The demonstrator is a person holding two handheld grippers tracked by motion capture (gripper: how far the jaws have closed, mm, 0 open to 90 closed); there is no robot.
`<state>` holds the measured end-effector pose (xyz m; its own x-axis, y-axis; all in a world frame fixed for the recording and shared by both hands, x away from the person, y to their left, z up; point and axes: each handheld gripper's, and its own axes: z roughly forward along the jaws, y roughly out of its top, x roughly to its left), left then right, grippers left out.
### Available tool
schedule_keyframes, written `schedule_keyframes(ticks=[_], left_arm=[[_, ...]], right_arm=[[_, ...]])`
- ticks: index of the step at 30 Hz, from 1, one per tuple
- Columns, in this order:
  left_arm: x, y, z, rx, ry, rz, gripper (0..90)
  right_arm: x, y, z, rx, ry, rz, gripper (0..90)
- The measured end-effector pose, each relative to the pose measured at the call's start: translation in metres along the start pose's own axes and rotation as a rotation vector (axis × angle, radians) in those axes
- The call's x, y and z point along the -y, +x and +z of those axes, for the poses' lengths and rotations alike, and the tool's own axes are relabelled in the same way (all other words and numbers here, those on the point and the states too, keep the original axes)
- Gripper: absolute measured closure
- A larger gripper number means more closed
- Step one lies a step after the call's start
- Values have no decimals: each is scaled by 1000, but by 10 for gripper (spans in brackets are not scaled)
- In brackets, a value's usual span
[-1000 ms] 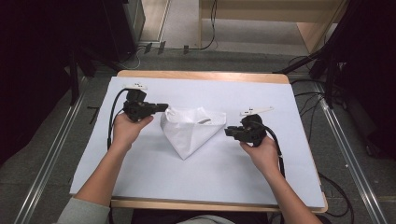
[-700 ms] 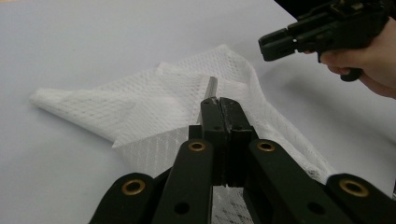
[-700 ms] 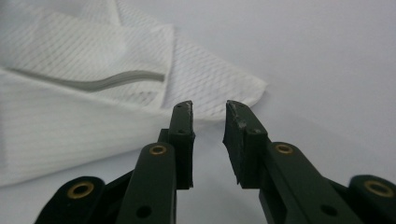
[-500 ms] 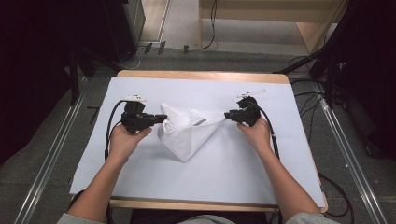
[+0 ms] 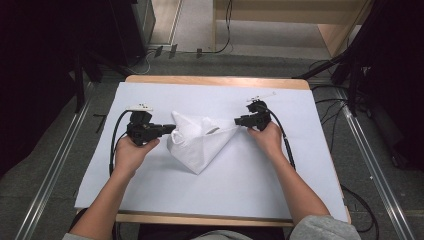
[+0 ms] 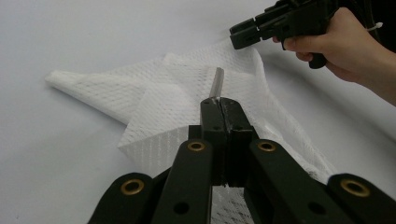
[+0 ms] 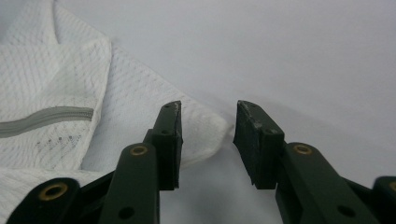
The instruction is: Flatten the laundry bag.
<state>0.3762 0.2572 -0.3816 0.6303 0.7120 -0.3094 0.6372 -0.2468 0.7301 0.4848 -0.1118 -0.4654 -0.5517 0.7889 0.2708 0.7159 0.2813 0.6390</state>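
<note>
Reaching in from the near edge of the table (image 5: 210, 219), the person's two forearms run up to a gripper in each hand. The white mesh cloth (image 5: 200, 142) lies crumpled on the pale table cover (image 5: 150, 200), roughly in the middle between the two hands, with a point of it aimed toward the person.

The left gripper (image 5: 170, 129) points sideways into the cloth's left edge. Seen along it in the left gripper view, its jaws are pressed tight together on a fold of the cloth, with a thin grey strip (image 6: 216, 83) standing up just past their tips.

The right gripper (image 5: 238, 121) sits at the cloth's stretched-out right corner (image 7: 205, 128). In the right gripper view its jaws stand apart, with that corner lying between them, against the left pad and clear of the other; the pads do not press on it. These jaws have just been working, opening and then closing a little.

Beyond the hands the cover runs bare to the table's far wooden edge, and behind that lie floor and cables (image 5: 220, 47).
</note>
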Motion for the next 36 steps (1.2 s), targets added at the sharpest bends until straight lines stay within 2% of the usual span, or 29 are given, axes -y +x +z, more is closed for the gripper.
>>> schedule_keyframes(ticks=[1,2,3,4,5,7,10,11,14,18,19,20,21,25,27,30,31,33,35,36], left_arm=[[0,0,0,0,0,0,900],[0,1,0,-2,4,-2,900],[0,1,0,-2,4,-2,900],[1,2,0,-3,6,-4,900],[1,2,0,-3,6,-4,900],[1,3,-1,-12,3,1,900],[1,5,-5,-33,-19,-6,900],[1,7,-8,-39,-36,-12,900],[1,12,-15,-53,-62,-30,900],[2,11,-14,-36,-46,-34,900],[4,8,-12,-26,-33,-34,900],[4,8,-12,-26,-33,-34,900],[7,6,-12,-33,-15,-25,900],[19,4,-11,-15,31,-41,900],[27,1,-11,5,50,-53,900],[31,0,-11,19,67,-51,900],[34,-2,-12,38,67,-44,899],[34,-4,-15,16,44,-15,822],[31,-1,-18,32,23,-23,753],[31,-1,-18,32,23,-23,725]], right_arm=[[0,0,0,0,0,0,685],[1,3,3,28,8,-20,797],[1,3,3,28,8,-20,797],[1,2,4,21,19,-11,889],[1,2,4,13,24,-10,897],[1,1,1,11,29,-8,900],[0,0,-6,37,12,-17,900],[-1,-3,-17,60,-23,-18,900],[-1,-9,-33,101,-62,-20,900],[4,-18,-47,117,-85,5,900],[12,-24,-54,136,-75,15,900],[12,-24,-54,136,-75,15,900],[21,-30,-60,165,-66,24,900],[39,-45,-72,186,-52,56,900],[46,-50,-75,186,-47,74,900],[53,-53,-77,175,-35,84,900],[58,-53,-76,168,-25,84,898],[59,-53,-75,160,-12,87,880],[59,-53,-75,148,-21,81,796],[59,-53,-75,148,-21,81,796]])
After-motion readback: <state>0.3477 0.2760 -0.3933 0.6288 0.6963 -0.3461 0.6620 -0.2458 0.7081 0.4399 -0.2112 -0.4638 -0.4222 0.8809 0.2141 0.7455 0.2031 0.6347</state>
